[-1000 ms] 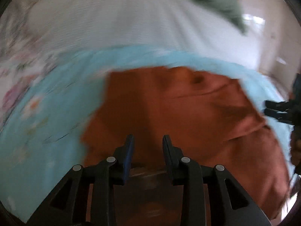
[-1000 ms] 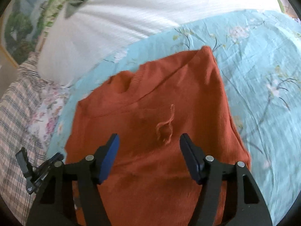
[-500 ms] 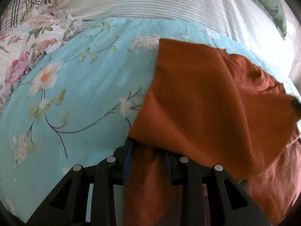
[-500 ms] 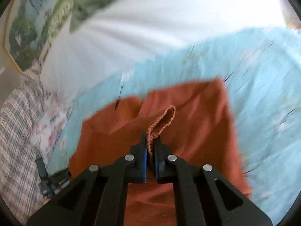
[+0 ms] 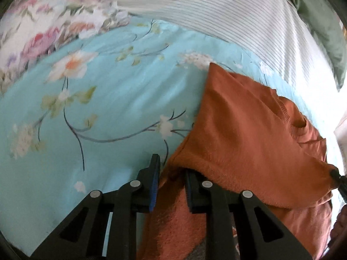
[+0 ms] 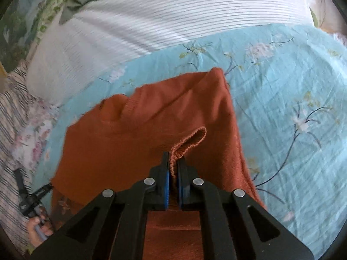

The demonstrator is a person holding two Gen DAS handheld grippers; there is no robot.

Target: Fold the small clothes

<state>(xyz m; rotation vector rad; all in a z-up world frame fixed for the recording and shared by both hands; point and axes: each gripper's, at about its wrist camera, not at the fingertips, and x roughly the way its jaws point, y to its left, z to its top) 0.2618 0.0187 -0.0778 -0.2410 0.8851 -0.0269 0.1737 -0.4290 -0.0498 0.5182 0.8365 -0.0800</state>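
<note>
Since half a second ago the left gripper (image 5: 170, 173) has parted its jaws slightly, and the fold of orange sweater (image 5: 249, 143) it was clamped on now sits loose between them, the fabric draped over the right-hand finger; the right gripper (image 6: 172, 162) stays pinched on the ribbed hem. Left wrist view, left to right: a pink floral pillow (image 5: 43, 28) at the bed's far left corner; the turquoise flowered sheet (image 5: 97, 108) spread wide across the bed; the left gripper's blue-padded fingers apart, with the sweater's folded edge rising between them; the sweater's upper layer lifted in a slope toward the right edge of the bed, ribbed collar visible on it; behind, a white striped quilt (image 5: 227, 15) along the bed's far edge and a green cloth (image 5: 321, 21) at the far right corner. The tip of the right gripper touches the lifted layer at the frame's right edge. Right wrist view, left to right: the left gripper (image 6: 34, 197) with a hand on its handle, at the sweater's near left corner, jaw state not readable from here; the sweater (image 6: 130, 134) lying centred on the sheet (image 6: 292, 108); the right gripper's jaws closed tight on a small loop of hem standing up from the garment; bare sheet on the right.
</note>
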